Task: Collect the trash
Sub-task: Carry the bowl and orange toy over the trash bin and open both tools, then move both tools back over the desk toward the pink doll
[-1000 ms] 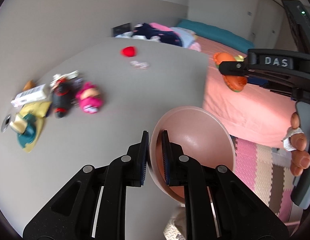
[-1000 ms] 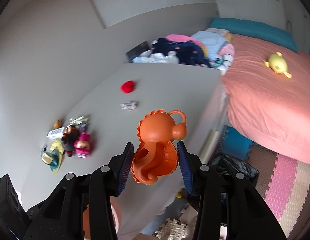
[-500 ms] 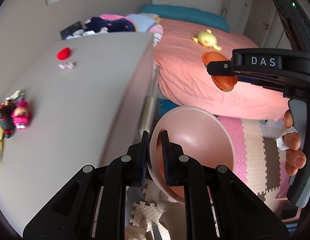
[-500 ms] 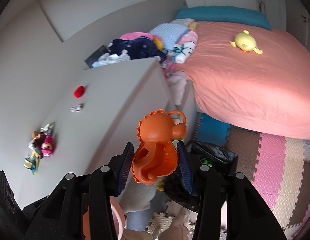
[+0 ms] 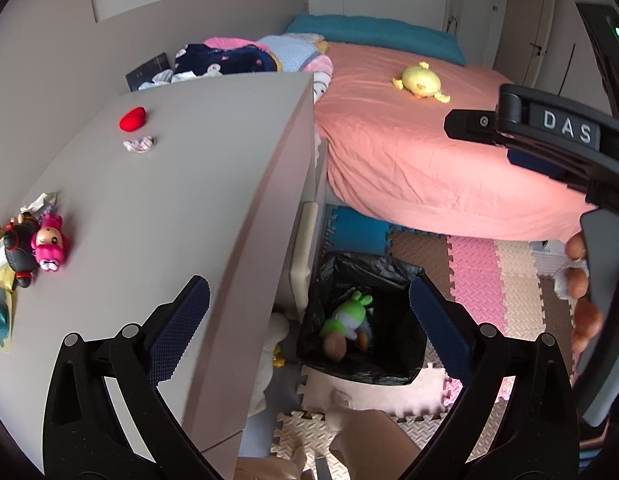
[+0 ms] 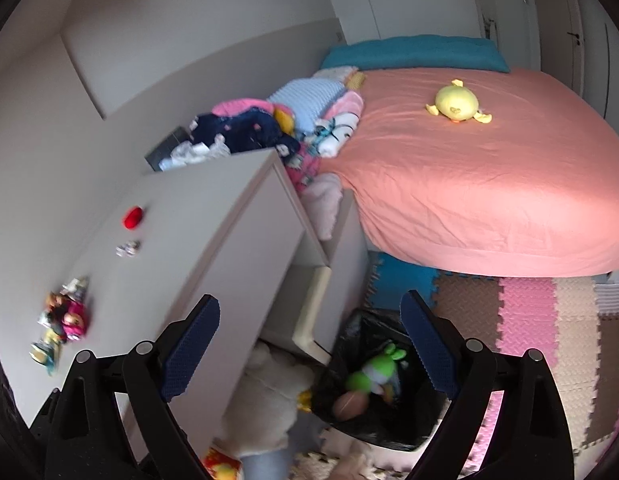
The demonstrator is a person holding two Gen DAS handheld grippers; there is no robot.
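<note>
A black-lined trash bin (image 5: pixel 393 368) stands on the floor beside the grey dresser (image 5: pixel 169 208); it also shows in the right wrist view (image 6: pixel 349 344). Inside lie a green plush toy (image 5: pixel 347 314), also in the right wrist view (image 6: pixel 375 368), and a blurred pinkish-orange object (image 5: pixel 335 346). My left gripper (image 5: pixel 309 312) is open and empty above the bin. My right gripper (image 6: pixel 309 340) is open and empty above the bin too; its body shows at the right of the left wrist view (image 5: pixel 549 132). On the dresser lie a red item (image 5: pixel 132 119), a crumpled wrapper (image 5: pixel 140 145) and a pile of toys (image 5: pixel 33 240).
A bed with a pink sheet (image 6: pixel 469 184) carries a yellow plush (image 6: pixel 455 103). Clothes (image 6: pixel 245 128) are piled at the dresser's far end. Foam mats (image 5: pixel 489 280) cover the floor. A white plush (image 6: pixel 269 392) lies beside the bin.
Both grippers swung from the dresser to above the bin and opened. The pink bowl left my left gripper and the orange toy left my right gripper; a blurred pinkish-orange object is in the bin.
</note>
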